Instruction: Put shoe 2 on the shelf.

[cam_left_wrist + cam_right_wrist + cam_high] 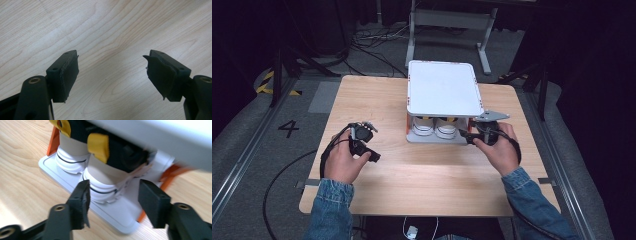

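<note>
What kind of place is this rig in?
Probably a lab recording bay: a wooden table between floor rails, loose cables behind, a floor number 4, and a shoe rack as prop.

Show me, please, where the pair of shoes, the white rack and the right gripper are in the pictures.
pair of shoes (434,127): high view, on the white toes of both shoes.
white rack (442,89): high view, on its flat top shelf.
right gripper (112,195): right gripper view, midway between its open black jaws.

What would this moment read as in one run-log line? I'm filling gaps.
left gripper: open, over bare table | right gripper: open, at shoes on rack
</note>
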`<state>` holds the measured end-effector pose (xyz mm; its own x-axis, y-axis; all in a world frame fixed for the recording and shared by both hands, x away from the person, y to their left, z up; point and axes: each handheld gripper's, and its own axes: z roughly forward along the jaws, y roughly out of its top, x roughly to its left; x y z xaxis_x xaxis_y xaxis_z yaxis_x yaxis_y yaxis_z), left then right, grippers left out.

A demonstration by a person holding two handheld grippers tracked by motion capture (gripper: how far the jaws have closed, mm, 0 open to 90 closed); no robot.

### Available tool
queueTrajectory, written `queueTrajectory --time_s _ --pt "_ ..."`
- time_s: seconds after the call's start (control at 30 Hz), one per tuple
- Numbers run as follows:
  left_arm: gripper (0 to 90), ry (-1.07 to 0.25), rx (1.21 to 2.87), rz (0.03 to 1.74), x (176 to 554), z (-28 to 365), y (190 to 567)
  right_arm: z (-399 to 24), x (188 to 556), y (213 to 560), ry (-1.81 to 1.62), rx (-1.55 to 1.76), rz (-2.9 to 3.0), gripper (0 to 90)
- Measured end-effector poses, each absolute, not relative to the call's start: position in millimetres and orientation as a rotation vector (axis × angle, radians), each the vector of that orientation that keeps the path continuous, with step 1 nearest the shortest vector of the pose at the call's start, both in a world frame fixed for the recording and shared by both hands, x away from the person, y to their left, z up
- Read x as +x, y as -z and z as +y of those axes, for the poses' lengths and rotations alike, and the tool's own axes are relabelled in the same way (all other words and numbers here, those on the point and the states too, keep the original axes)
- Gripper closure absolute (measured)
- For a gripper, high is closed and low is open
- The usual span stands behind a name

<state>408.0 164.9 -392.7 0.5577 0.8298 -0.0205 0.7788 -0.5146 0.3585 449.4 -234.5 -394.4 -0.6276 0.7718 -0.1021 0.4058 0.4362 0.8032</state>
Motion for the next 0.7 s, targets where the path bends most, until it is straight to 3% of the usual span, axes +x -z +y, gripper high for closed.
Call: queueTrajectory --time_s 0.4,0.7 --pt "24.3 -0.276 2.44 1.325 405.4 182.9 392.1 -337.3 425.2 363.9 -0.977 1.033 2.299 33.3" --pt "22.8 -0.297 2.401 1.321 401.9 195.2 398.8 -383.1 410.0 377.7 -1.043 1.055 2.297 30.0"
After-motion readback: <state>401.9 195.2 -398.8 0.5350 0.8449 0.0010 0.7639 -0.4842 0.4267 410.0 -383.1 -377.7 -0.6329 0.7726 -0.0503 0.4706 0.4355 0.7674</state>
